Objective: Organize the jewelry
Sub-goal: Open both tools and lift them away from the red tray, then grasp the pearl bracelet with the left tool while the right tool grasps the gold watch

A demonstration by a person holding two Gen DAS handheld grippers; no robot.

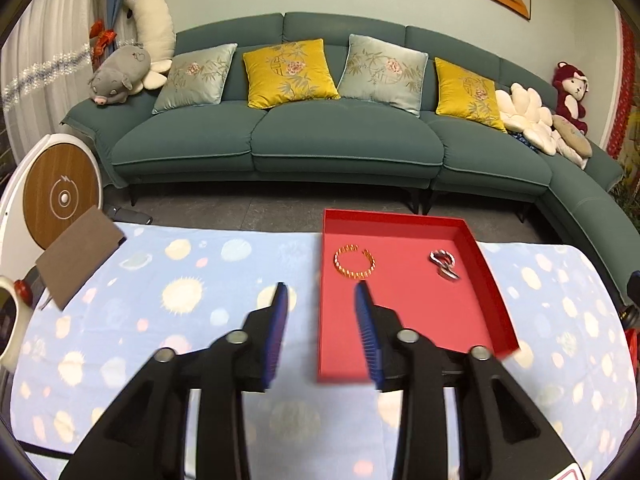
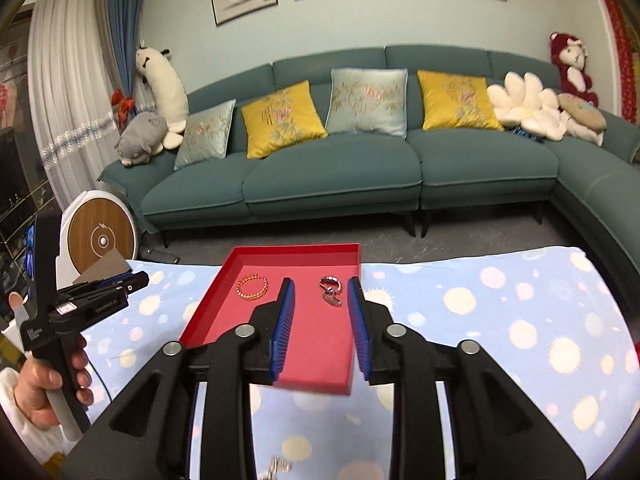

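Note:
A shallow red tray lies on the light-blue patterned cloth. Inside it rest a gold bracelet at the left and a silver jewelry piece at the right. My left gripper hovers open just short of the bracelet, with nothing between its blue pads. The right wrist view shows the same tray, bracelet and silver piece. My right gripper is open above the tray, empty, its fingers framing the silver piece from nearer the camera. At the left a hand holds the left gripper.
A brown card lies at the cloth's far left corner, a white mug at the left edge. A round white-and-wood device stands beyond. A green sofa fills the background. A small blurred shiny item lies on the near cloth.

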